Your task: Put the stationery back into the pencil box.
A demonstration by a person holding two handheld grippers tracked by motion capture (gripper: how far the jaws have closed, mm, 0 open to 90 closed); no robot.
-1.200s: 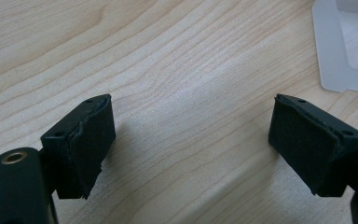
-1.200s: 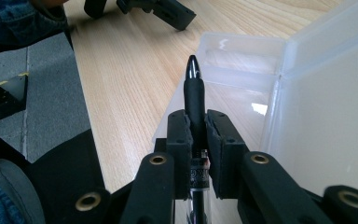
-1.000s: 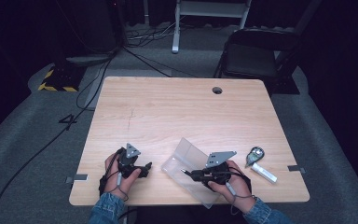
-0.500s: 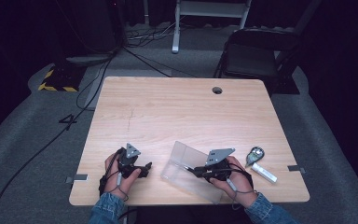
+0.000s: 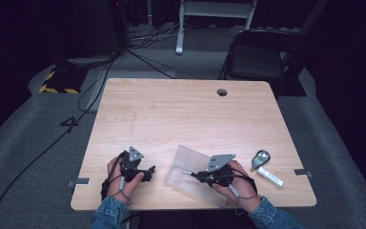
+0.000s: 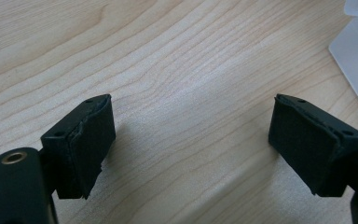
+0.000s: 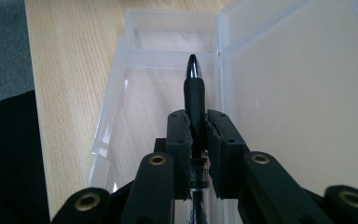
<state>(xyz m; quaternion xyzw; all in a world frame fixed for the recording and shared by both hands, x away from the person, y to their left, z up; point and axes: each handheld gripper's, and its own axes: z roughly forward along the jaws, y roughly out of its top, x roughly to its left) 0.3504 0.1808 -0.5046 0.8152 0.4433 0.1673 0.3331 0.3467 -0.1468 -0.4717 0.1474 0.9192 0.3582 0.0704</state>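
The table is pale wood with a fine, wavy grain and a smooth, low-sheen finish. The open case is clear, slightly frosted plastic, glossy along its edges. The pen has a matt black rubbery grip and a polished metal tip that catches the light. The left gripper has jaws faced with matt black pads, roughly cut at the edges. The right gripper is matt black plastic with brass-coloured metal eyelets. Dull grey carpet surrounds the table.

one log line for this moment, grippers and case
left gripper: open, idle on table | right gripper: shut on pen, over open clear case
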